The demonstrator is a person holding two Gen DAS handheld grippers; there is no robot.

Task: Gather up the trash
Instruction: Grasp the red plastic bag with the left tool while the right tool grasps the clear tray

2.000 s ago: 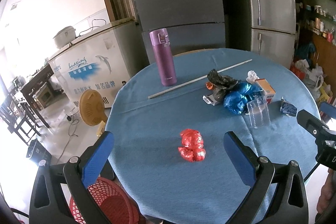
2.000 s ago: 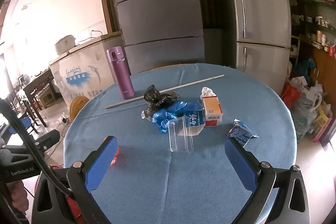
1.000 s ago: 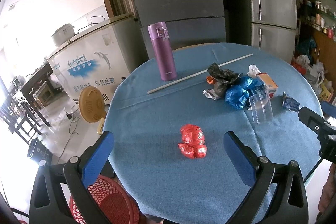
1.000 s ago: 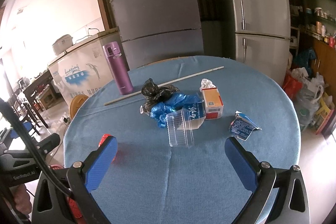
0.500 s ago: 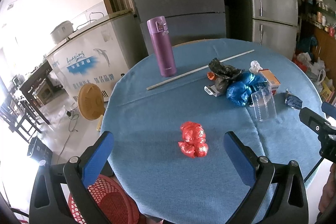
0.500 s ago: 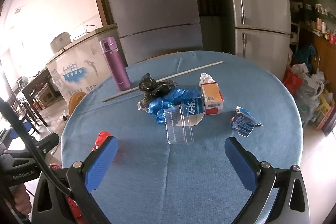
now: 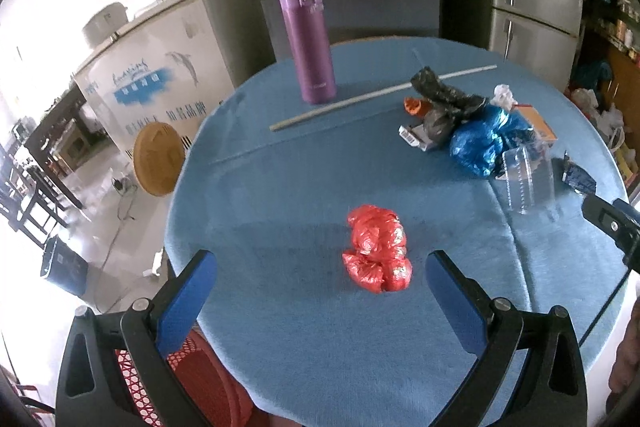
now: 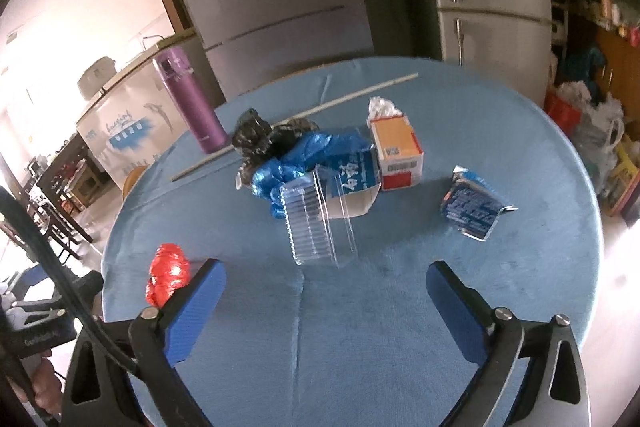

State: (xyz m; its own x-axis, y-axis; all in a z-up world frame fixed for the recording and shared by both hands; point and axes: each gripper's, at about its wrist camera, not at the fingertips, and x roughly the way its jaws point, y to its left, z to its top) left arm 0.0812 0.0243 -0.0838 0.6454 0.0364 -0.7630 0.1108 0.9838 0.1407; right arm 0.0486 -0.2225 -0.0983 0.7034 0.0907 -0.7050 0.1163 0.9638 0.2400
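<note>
Blue pads on both grippers stand spread with nothing between them: the left gripper [image 7: 320,287] hangs over the near edge of the table [image 7: 280,187] with the red bag [image 7: 378,254] just ahead of its fingers, and the right gripper [image 8: 326,291], whose jaws have just been closing a little, faces the clear box [image 8: 318,223], not touching it. Behind that box the trash lies heaped mid-table: a blue bag [image 8: 298,159], a black bag [image 8: 260,137], a carton [image 8: 356,183] and an orange box [image 8: 398,151], with a blue wrapper [image 8: 472,207] apart to the right. Farther back lie a thin rod [image 7: 380,95] and an upright purple flask [image 7: 308,39], while a red basket [image 7: 200,379] sits below the table's near edge.
</note>
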